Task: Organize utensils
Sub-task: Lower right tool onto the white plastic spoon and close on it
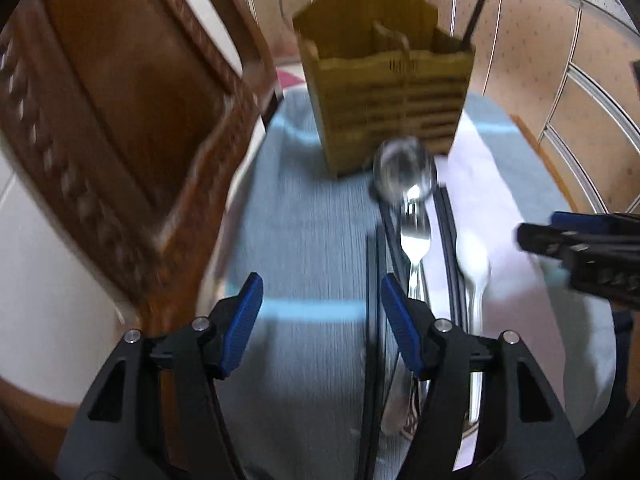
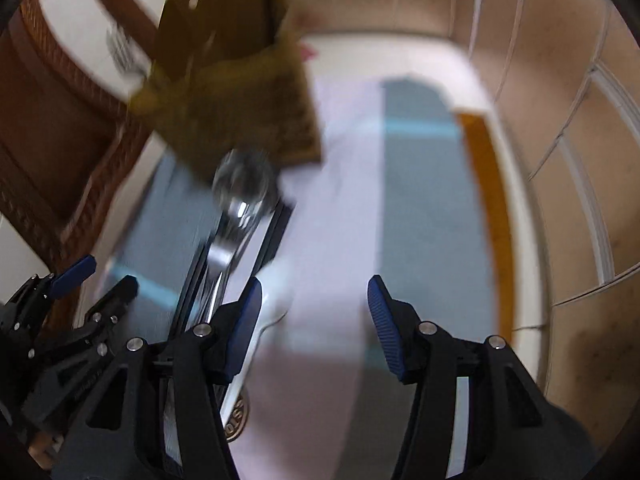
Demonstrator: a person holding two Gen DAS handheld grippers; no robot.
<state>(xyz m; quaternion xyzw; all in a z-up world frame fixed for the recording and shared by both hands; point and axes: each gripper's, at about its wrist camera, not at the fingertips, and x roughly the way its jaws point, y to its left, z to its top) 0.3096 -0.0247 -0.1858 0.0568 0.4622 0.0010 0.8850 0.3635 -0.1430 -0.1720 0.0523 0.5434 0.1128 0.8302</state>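
A slatted wooden utensil caddy (image 1: 384,92) stands at the far end of a blue placemat (image 1: 304,220), a black handle (image 1: 478,4) sticking up from its right compartment. In front of it lie a metal ladle (image 1: 404,170), a metal fork (image 1: 416,240), a white plastic utensil (image 1: 474,264) and long black strips (image 1: 374,280). My left gripper (image 1: 320,284) is open over bare placemat, its right finger just above the fork's handle. My right gripper (image 2: 315,284) is open over a white cloth (image 2: 340,200), the white utensil (image 2: 276,288) beside its left finger. Both views are blurred.
A carved wooden chair (image 1: 120,120) stands close on the left of the table. Beige panelled cabinet fronts (image 1: 560,60) run behind and to the right. The right gripper (image 1: 536,232) shows at the right edge of the left wrist view; the left gripper (image 2: 110,272) shows at lower left of the right wrist view.
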